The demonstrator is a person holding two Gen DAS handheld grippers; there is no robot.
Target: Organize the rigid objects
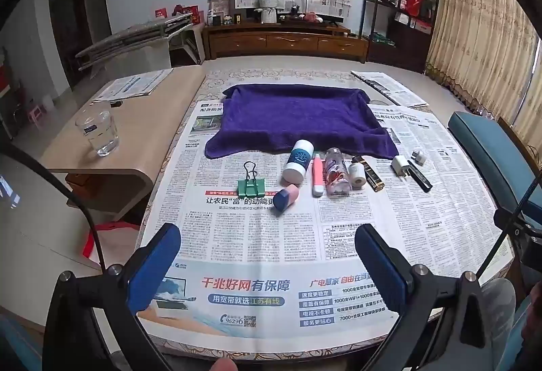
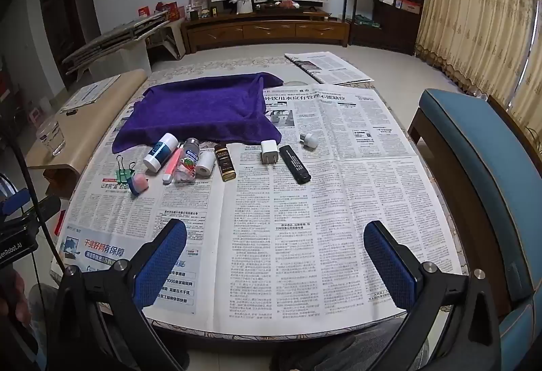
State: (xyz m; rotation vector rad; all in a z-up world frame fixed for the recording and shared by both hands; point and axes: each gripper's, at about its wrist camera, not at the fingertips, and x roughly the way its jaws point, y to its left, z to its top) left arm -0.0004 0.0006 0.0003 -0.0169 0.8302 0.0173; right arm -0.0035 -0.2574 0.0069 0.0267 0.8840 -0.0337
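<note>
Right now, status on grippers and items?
Left gripper and right gripper open, empty. Small rigid objects in a row before the purple towel. Nothing in the way.

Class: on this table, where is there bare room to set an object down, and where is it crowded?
Free: the purple towel, nothing on it; the newspaper between the object row and the near edge. Crowded: the row along the towel's near edge, from the green binder clip to the white plug.

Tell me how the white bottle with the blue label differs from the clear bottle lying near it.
The white bottle is opaque, with a blue label; the clear bottle is see-through, showing red and green print. The white bottle looks thicker than the clear bottle. A pink pen lies between them. Both lie on their sides on the newspaper, just before the purple towel.
</note>
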